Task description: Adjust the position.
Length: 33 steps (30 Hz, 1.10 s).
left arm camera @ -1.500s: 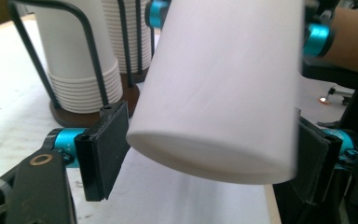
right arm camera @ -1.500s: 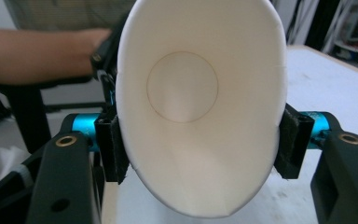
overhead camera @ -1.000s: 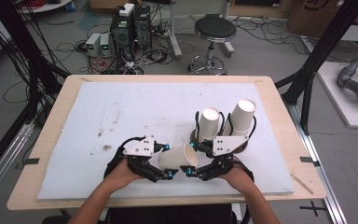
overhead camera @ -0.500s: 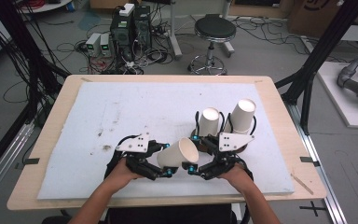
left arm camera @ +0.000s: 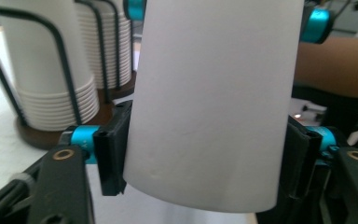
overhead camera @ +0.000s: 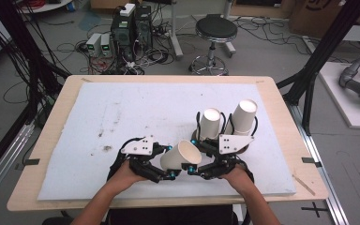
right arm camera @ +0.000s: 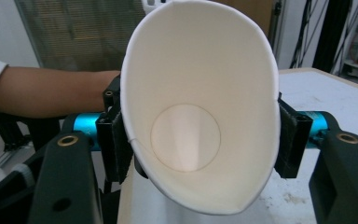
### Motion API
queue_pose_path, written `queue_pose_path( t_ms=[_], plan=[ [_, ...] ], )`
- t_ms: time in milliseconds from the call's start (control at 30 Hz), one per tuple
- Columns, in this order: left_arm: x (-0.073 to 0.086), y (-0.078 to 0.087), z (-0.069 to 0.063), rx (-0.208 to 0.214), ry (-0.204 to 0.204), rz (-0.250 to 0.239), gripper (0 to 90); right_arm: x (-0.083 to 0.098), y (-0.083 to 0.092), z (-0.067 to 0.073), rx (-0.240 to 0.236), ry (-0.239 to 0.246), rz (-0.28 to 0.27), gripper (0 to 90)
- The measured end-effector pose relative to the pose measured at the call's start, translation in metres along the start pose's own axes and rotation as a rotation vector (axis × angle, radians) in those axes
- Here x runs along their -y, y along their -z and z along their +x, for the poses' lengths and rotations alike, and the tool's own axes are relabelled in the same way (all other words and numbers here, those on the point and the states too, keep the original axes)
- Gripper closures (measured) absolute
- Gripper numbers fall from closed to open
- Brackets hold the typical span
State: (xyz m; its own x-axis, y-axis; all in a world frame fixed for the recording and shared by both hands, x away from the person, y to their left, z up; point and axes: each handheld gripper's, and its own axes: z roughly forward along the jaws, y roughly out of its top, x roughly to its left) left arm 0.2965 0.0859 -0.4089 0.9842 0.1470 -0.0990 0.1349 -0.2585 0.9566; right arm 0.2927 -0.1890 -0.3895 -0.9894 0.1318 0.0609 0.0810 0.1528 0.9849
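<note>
With both the left tool [overhead camera: 168, 174] and right tool [overhead camera: 193, 169] clamping the white tapered paper cup [overhead camera: 180, 156] at the desk's six o'clock, keep pressure light to avoid crushing it.

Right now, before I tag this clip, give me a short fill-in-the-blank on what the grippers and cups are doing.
1. Both grippers' fingers clamp one white paper ____.
2. The left gripper grips the cup near its ____ end.
3. The right gripper view looks into the cup's ____ mouth.
4. Behind, ____ stacks of cups stand in a wire holder.

Missing: cup; closed; open; two
</note>
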Motion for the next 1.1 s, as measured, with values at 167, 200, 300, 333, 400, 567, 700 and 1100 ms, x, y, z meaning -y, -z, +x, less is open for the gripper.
queue_pose_path(
  t_ms=[167, 200, 300, 333, 400, 567, 700, 1100],
  plan=[
    [-0.0065, 0.0083, 0.0001, -0.045, -0.032, 0.02, 24.5, 0.0, 0.0038, -0.0026, 0.061, -0.002, 0.039, 35.9],
    [-0.0074, 0.0091, -0.0002, -0.05, -0.035, 0.018, 24.5, 0.0004, 0.0041, -0.0033, 0.071, -0.007, 0.052, 36.0],
    [-0.0082, 0.0086, -0.0008, -0.047, -0.041, 0.022, 24.6, 0.0011, 0.0029, -0.0039, 0.063, -0.012, 0.064, 36.0],
    [-0.0076, 0.0074, -0.001, -0.039, -0.045, 0.029, 25.1, 0.001, 0.0018, -0.0035, 0.057, -0.013, 0.065, 35.9],
    [-0.0061, 0.0051, -0.0018, -0.03, -0.052, 0.043, 28.0, 0.0006, 0.0002, -0.0026, 0.048, -0.014, 0.066, 35.9],
    [-0.0044, 0.0022, -0.0028, -0.026, -0.073, 0.073, 34.4, 0.0006, -0.0014, -0.0023, 0.032, -0.015, 0.069, 36.7],
    [-0.0034, -0.0001, -0.0035, -0.002, -0.067, 0.06, 35.7, 0.0006, -0.002, -0.0024, 0.019, -0.047, 0.045, 31.9],
    [-0.0033, 0.0046, -0.001, 0.029, -0.01, -0.048, 35.6, -0.0005, 0.001, -0.0023, 0.025, -0.073, -0.048, 28.1]
  ],
)
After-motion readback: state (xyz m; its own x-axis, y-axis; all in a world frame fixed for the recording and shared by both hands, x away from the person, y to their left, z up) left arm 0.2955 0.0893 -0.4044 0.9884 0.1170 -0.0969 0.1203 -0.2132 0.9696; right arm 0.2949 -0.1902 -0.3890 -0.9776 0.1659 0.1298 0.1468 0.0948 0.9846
